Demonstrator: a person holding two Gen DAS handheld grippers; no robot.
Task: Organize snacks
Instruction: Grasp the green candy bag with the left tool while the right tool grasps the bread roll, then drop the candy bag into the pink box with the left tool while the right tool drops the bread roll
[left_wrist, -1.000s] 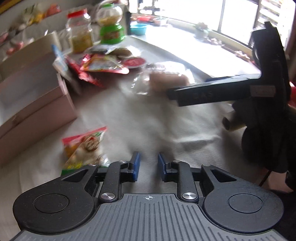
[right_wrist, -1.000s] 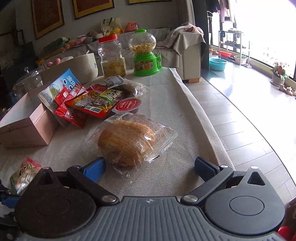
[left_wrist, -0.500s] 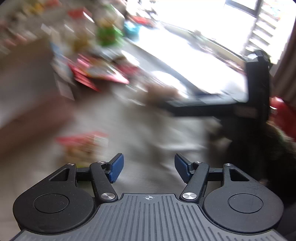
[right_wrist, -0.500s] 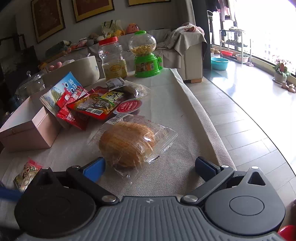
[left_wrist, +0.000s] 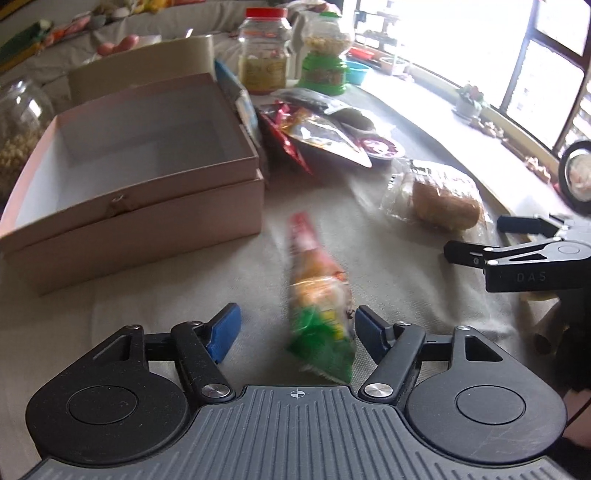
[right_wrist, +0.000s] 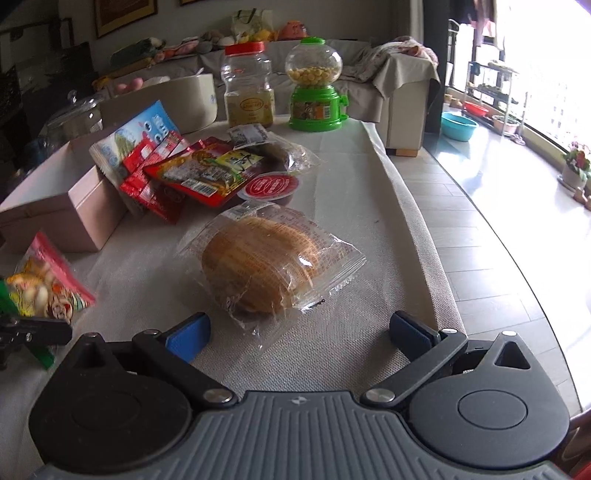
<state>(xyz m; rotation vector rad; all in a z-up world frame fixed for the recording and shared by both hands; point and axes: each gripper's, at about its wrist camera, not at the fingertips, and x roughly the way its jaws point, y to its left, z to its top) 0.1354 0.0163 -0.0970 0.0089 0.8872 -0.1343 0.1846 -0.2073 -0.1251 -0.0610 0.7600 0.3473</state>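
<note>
Left gripper (left_wrist: 295, 332), lower centre of the left wrist view: jaws wide, a red-and-green snack packet (left_wrist: 319, 291) lying between the blue pads, close to the right one, unclamped. Upper left: open pink box (left_wrist: 147, 206), its interior bare. Right gripper (right_wrist: 299, 328), lower centre of the right wrist view: jaws wide, gripping nothing; the wrapped bread bun (right_wrist: 262, 258) lies on the table cloth (right_wrist: 369, 192) just beyond them. Behind it, a pile of snack packets (right_wrist: 192, 173).

A: The left gripper (left_wrist: 295, 328) stands wide open — a blurred snack packet (left_wrist: 319, 295) lies between the jaws.

B: Touching the right pad? Too smeared to tell. Open pink box (left_wrist: 147, 192) sits beside.
</note>
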